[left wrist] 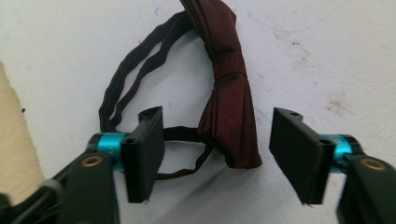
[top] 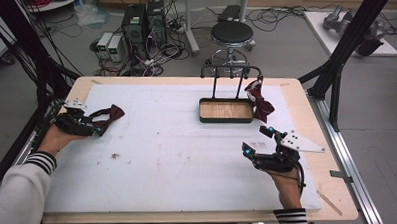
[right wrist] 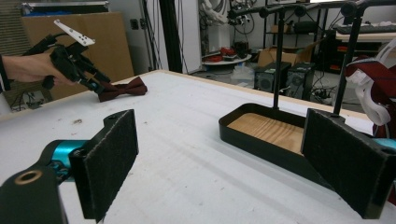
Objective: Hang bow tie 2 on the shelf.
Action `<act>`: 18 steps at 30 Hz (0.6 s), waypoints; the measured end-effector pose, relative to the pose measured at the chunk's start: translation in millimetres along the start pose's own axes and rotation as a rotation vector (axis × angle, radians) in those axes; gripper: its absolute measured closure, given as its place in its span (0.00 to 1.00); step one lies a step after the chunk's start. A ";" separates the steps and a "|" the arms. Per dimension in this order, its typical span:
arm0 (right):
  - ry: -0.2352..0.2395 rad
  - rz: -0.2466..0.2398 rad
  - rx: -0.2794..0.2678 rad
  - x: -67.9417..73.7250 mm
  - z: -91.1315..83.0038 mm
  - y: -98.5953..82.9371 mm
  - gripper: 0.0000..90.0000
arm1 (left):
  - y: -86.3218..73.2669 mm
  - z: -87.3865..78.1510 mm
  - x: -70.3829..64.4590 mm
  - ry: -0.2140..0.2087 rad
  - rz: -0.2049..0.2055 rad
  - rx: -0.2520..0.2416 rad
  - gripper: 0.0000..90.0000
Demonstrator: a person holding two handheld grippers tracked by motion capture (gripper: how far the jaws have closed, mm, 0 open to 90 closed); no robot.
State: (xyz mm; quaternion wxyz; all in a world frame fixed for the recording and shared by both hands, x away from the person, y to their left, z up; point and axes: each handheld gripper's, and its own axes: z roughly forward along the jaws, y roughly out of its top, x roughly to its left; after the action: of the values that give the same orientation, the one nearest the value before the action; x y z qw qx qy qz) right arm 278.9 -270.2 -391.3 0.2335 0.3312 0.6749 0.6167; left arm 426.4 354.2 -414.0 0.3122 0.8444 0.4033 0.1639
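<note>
- High view: left gripper (top: 94, 126) low at the table's (top: 189, 192) left edge, forearm angled in from the bottom corner, wrist bent inward.
- Jaws spread, nothing clamped; bow tie (left wrist: 229, 93) lying flat between them, strap (left wrist: 135, 79) looping past one jaw.
- Right gripper (top: 260, 142) raised near the right edge, hand upright beneath it, jaws wide, empty.
- Just ahead of it: tray (top: 227, 120), second tie (top: 258, 100) hanging on its rack (top: 230, 68).
</note>
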 end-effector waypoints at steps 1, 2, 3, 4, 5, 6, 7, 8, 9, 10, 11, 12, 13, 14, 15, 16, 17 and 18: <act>0.001 -0.001 0.000 -0.1 -0.2 0.0 0.12 | -0.4 0.7 0.4 -0.006 -0.001 0.009 0.45; 0.000 0.006 0.002 0.3 -0.7 0.1 0.12 | -0.5 1.9 0.2 0.000 -0.002 0.016 0.46; 0.000 0.001 -0.001 -0.2 -0.8 0.1 0.12 | -0.4 2.4 0.0 0.000 -0.003 0.020 0.47; -0.001 0.001 0.000 -0.2 -0.8 0.1 0.11 | -0.3 2.8 -0.3 -0.005 -0.001 0.020 0.49; -0.002 0.005 0.002 0.0 -0.6 0.0 0.12 | -0.2 3.1 -1.1 -0.007 0.007 0.022 0.53; -0.005 0.003 0.006 -0.2 -0.3 -0.2 0.11 | 0.3 3.5 -2.1 0.000 0.010 0.028 0.55; -0.004 -0.001 0.004 -0.6 0.4 -0.3 0.12 | 0.6 3.9 -2.8 0.004 0.014 0.034 0.58; 0.000 0.002 0.008 -0.2 0.5 -0.4 0.12 | 0.8 4.2 -3.6 0.002 0.016 0.037 0.63; 0.000 0.000 0.006 -0.1 1.0 -0.4 0.12 | 1.1 4.5 -4.0 0.002 0.018 0.043 0.66; -0.001 0.000 0.005 -0.1 1.4 -0.5 0.11 | 1.2 4.6 -4.6 0.003 0.018 0.043 0.70; 0.001 0.001 0.008 0.1 1.7 -0.6 0.12 | 1.6 4.2 -5.2 0.004 0.021 0.042 0.77; 0.001 0.002 0.010 0.3 2.0 -0.7 0.11 | 2.3 3.7 -5.7 0.005 0.028 0.041 0.82; 0.001 0.000 0.010 0.3 2.3 -0.7 0.12 | 2.8 3.6 -6.9 0.014 0.029 0.038 0.84; 0.000 -0.002 0.011 0.3 2.5 -0.8 0.12 | 3.3 3.4 -7.4 0.017 0.029 0.039 0.86; 0.000 -0.001 0.011 0.4 2.6 -0.8 0.12 | 3.4 3.3 -8.0 0.019 0.029 0.039 0.88; 0.000 0.000 0.010 0.5 2.7 -0.8 0.12 | 3.6 2.9 -8.6 0.027 0.033 0.041 0.89; 0.000 0.001 0.010 0.6 2.6 -0.8 0.12 | 3.6 2.7 -8.6 0.027 0.035 0.041 0.90; 0.000 -0.001 0.010 0.5 2.5 -0.8 0.12 | 3.7 2.2 -8.4 0.024 0.038 0.046 0.90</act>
State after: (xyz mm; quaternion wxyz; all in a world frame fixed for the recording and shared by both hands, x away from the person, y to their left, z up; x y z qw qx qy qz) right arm 280.3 -268.2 -392.3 0.2321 0.3320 0.6781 0.6133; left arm 424.5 345.1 -413.4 0.2847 0.8568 0.3946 0.1707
